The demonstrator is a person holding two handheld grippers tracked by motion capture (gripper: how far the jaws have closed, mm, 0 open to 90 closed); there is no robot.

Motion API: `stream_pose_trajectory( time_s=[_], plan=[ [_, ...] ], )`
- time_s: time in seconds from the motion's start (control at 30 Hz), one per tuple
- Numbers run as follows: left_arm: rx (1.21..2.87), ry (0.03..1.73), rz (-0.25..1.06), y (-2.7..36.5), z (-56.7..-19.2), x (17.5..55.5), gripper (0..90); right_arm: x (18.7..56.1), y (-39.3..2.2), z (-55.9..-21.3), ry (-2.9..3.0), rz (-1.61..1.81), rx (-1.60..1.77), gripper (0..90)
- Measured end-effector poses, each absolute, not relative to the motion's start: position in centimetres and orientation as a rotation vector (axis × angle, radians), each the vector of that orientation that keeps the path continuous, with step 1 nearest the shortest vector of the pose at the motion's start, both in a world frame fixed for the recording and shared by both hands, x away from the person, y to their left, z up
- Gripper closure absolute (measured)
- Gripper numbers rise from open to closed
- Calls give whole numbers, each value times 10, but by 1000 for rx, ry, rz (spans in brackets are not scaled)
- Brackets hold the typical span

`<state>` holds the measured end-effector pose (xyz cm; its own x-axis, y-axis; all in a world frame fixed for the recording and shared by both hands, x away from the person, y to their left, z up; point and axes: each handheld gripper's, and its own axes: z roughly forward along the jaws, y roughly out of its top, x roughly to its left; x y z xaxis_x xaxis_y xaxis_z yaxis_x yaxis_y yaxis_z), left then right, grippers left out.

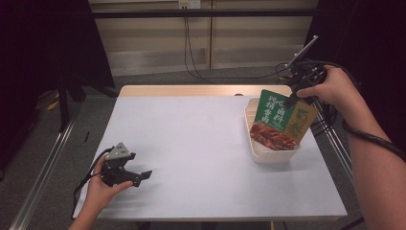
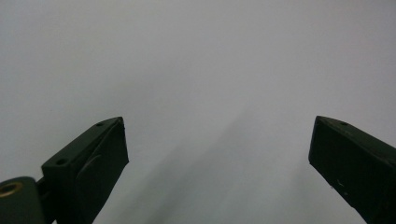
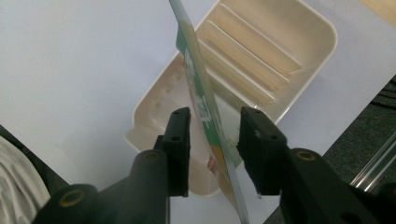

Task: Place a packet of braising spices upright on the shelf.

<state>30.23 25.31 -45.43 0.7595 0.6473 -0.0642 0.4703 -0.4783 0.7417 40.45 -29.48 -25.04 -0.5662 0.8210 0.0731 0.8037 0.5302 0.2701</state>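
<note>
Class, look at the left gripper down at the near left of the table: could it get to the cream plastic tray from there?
Probably yes. The left gripper stands open, and bare white table lies between it and the cream plastic tray.

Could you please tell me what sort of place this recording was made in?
Probably a lab or test workspace: a bare white table, cables trailing down the back wall, dark curtains at the sides.
</note>
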Motion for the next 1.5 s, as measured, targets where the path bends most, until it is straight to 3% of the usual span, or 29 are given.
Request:
stream_pose_trajectory(
  time_s=[0.53,0.97,1.5],
  plan=[
    [2164,831,282,254,-454,302,46,404,-282,-237,2660,391,1424,236],
    [2168,829,289,254,-454,302,46,400,-273,-221,2665,385,1397,180],
    [2172,828,276,253,-454,302,46,395,-245,-213,2721,409,1330,178]
  ],
)
